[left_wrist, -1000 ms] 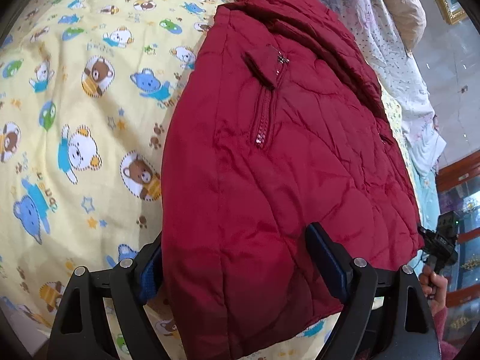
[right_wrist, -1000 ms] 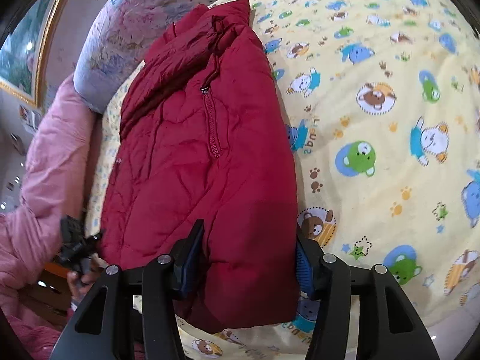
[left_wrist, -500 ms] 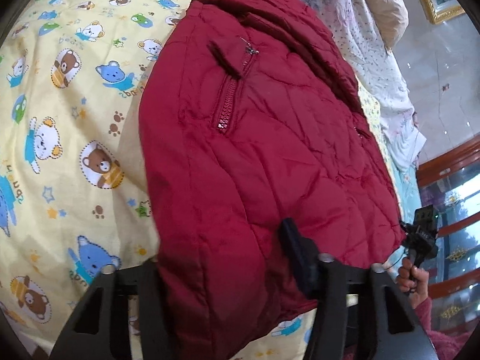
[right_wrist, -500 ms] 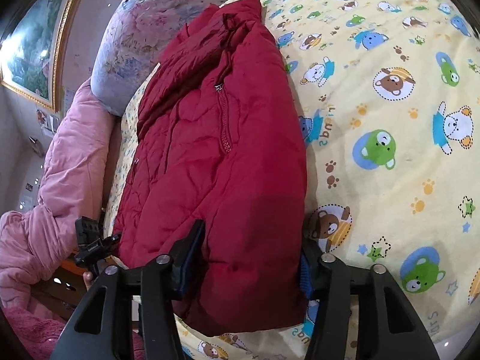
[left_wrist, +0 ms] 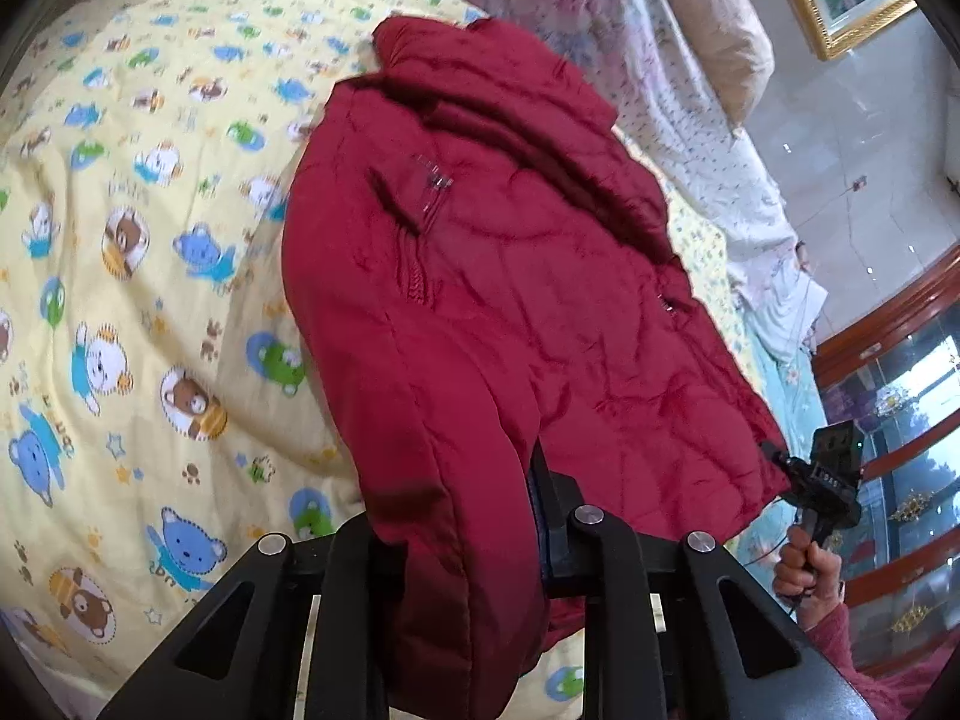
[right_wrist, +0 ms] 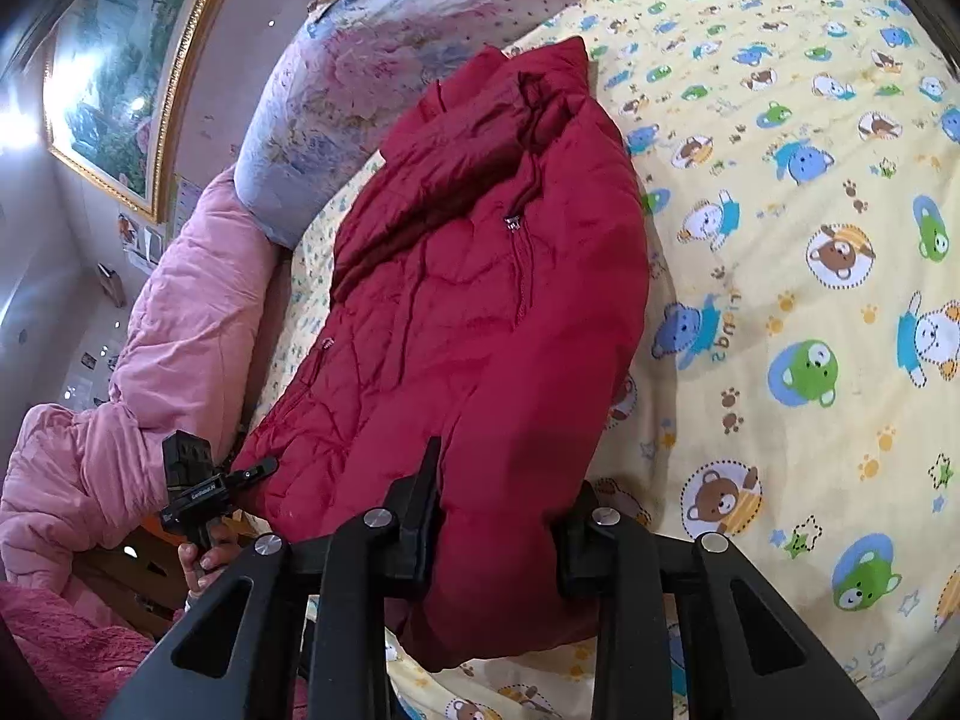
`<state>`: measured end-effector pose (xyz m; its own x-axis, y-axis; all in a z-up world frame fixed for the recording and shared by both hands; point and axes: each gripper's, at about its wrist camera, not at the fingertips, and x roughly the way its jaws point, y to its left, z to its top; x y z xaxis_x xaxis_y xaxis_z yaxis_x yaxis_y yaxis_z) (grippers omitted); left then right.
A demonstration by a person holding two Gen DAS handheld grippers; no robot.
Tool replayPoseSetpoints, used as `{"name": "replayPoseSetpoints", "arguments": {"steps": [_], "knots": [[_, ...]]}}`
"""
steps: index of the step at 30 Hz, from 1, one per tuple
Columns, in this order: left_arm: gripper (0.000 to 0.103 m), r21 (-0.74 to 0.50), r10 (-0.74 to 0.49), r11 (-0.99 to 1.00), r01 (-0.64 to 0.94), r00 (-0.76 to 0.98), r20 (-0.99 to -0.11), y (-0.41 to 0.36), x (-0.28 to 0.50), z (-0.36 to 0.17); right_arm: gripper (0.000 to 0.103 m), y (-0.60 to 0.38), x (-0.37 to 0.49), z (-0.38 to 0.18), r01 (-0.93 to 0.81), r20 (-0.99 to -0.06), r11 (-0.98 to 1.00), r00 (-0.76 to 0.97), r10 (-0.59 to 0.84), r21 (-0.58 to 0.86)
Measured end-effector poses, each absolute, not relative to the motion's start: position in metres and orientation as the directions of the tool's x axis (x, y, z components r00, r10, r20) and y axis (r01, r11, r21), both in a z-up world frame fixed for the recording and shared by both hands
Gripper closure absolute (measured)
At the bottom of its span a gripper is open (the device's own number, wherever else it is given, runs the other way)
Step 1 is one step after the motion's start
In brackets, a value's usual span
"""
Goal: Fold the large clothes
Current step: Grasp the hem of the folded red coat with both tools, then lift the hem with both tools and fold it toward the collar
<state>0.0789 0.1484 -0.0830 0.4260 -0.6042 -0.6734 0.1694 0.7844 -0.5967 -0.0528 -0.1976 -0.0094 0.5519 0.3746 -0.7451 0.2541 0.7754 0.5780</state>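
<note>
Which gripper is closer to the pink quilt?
Left. The left gripper sits at the red jacket's hem corner beside the pink quilt; the right gripper straddles the hem toward the cartoon sheet.

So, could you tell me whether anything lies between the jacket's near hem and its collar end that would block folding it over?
Nothing visible does. The red padded jacket lies alone on the cartoon-bear bedsheet, with no object on top of it. The pink quilt and floral pillow sit off to its side. Both hand-held grippers, left and right, are at the hem.

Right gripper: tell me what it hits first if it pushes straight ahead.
The right gripper already has the red jacket between its fingers, so it meets more jacket first; its collar lies further along that line.
</note>
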Motion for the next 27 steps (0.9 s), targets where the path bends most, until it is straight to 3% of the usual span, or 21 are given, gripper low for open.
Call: {"name": "replayPoseSetpoints", "arguments": {"steps": [16, 27], "knots": [[0.083, -0.57, -0.612, 0.784, 0.246, 0.463, -0.641, 0.158, 0.083, -0.054, 0.075, -0.204, -0.041, 0.003, 0.259, -0.769, 0.801, 0.54, 0.343, 0.539], [0.084, -0.569, -0.625, 0.766, 0.3, 0.553, -0.55, 0.156, 0.116, -0.012, 0.077, -0.215, -0.005, 0.037, 0.181, -0.642, 0.765, 0.678, 0.358, 0.618]]}}
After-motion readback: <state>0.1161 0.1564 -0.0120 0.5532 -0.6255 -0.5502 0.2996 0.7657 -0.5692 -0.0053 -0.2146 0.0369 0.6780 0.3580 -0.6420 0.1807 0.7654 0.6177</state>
